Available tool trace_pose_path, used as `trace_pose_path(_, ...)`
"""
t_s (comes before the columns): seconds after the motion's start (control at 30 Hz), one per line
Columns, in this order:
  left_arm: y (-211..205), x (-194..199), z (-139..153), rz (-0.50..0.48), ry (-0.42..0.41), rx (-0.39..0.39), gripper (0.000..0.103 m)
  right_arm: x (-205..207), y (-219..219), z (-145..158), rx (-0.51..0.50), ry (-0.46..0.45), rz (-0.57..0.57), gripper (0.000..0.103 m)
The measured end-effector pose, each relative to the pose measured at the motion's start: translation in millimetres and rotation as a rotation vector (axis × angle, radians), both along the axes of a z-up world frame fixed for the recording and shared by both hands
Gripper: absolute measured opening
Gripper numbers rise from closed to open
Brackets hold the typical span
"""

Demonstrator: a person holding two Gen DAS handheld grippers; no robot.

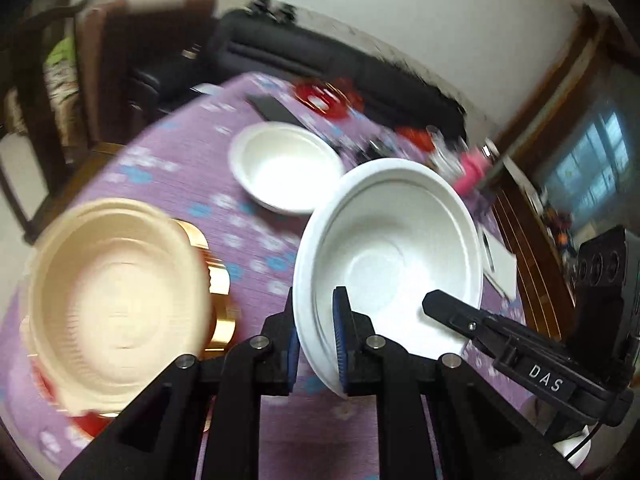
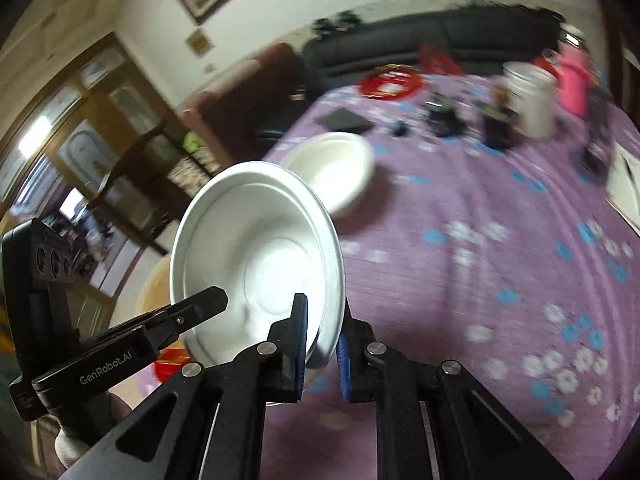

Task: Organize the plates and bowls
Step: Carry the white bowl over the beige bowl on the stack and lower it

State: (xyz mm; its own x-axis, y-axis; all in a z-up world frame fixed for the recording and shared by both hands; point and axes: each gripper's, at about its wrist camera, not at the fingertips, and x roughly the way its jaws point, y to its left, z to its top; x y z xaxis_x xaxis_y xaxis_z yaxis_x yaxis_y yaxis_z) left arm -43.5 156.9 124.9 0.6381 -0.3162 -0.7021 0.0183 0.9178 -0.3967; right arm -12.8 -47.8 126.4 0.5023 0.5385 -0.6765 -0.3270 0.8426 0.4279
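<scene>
My left gripper point(image 1: 316, 336) is shut on the near left rim of a large white bowl point(image 1: 392, 248), held above the purple flowered tablecloth point(image 1: 172, 164). My right gripper point(image 2: 322, 336) is shut on the opposite rim of the same white bowl point(image 2: 256, 252); its black finger point(image 1: 452, 308) reaches over the rim in the left wrist view. A second, smaller white bowl point(image 1: 286, 168) rests on the table behind; it also shows in the right wrist view point(image 2: 336, 168). A stack of cream bowls point(image 1: 116, 296) sits at the left on a gold box point(image 1: 218, 280).
Far across the table lie a red round item point(image 2: 390, 80), a black flat case point(image 2: 344, 120), dark small objects point(image 2: 444, 116), a white jar point(image 2: 528, 96) and a pink container point(image 2: 574, 80). A white paper point(image 2: 624, 184) lies at the right. Wooden chairs point(image 1: 100, 76) stand by the table's far edge.
</scene>
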Motion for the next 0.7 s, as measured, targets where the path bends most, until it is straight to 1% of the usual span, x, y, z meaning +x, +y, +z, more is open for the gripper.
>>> trace_pose_path(0.1,32,-13,7,0.081,-0.024,-0.002,0.013,1,43,7,0.0,-0.016,0.073,0.015)
trace_pose_path(0.13,47,-18,9,0.117,-0.031,0.0,0.013,1,55,8,0.0,-0.017,0.093,0.015)
trace_pose_path(0.2,65,-22,9,0.159,-0.038,0.004,0.013,2,80,7,-0.009,-0.017,0.132,0.015)
trace_pose_path(0.27,84,-26,6,0.204,-0.036,0.016,0.013,5,101,4,-0.019,-0.009,0.156,0.015)
trace_pose_path(0.37,103,-29,-4,0.255,-0.019,0.041,0.013,7,130,-4,-0.041,0.005,0.183,0.015)
trace_pose_path(0.47,115,-27,-15,0.282,0.011,0.047,0.013,9,148,-13,-0.082,0.004,0.189,0.015)
trace_pose_path(0.6,131,-25,-27,0.311,0.051,0.029,0.014,12,163,-25,-0.109,0.029,0.201,0.015)
trace_pose_path(0.63,134,-25,-29,0.321,0.056,0.03,0.016,12,166,-28,-0.119,0.032,0.201,0.015)
trace_pose_path(0.7,140,-25,-30,0.327,0.055,0.03,0.025,15,168,-30,-0.135,0.027,0.198,0.015)
